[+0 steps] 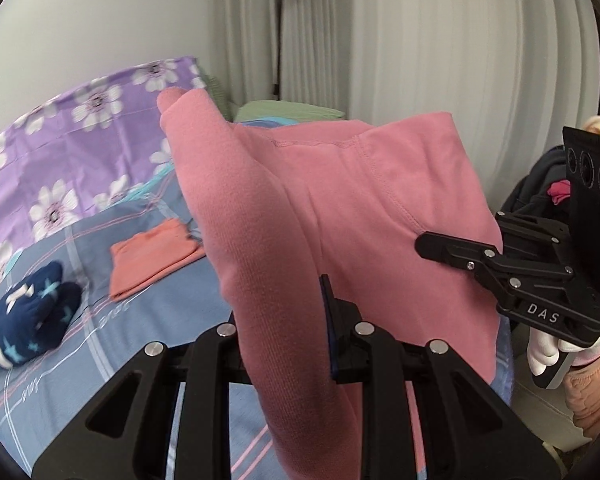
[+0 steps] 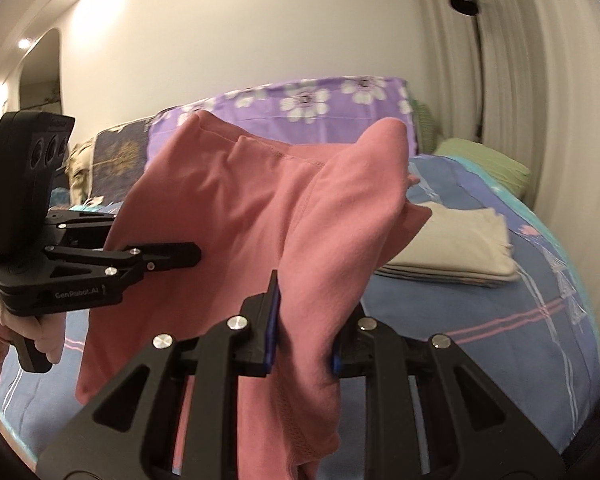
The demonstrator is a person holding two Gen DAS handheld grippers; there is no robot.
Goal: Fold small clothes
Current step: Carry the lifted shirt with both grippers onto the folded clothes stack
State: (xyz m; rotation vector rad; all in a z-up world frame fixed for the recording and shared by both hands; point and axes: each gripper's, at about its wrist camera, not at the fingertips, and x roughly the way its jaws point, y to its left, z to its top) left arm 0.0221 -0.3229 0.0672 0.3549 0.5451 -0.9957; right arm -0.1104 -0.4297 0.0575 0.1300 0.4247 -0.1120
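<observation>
A pink garment (image 1: 340,200) hangs in the air between both grippers, above the bed. My left gripper (image 1: 284,320) is shut on one edge of it; the cloth hides its left finger. My right gripper (image 2: 304,320) is shut on the other edge of the pink garment (image 2: 260,208). The right gripper also shows in the left wrist view (image 1: 440,246), at the garment's right side. The left gripper shows in the right wrist view (image 2: 180,256), at the garment's left side.
The bed has a blue checked sheet (image 1: 160,320) and a purple flowered pillow (image 1: 72,128). A folded orange cloth (image 1: 152,260) and a navy patterned bundle (image 1: 28,320) lie on it. A folded beige stack (image 2: 452,244) lies to the right. A green pillow (image 2: 484,164) lies near the curtain.
</observation>
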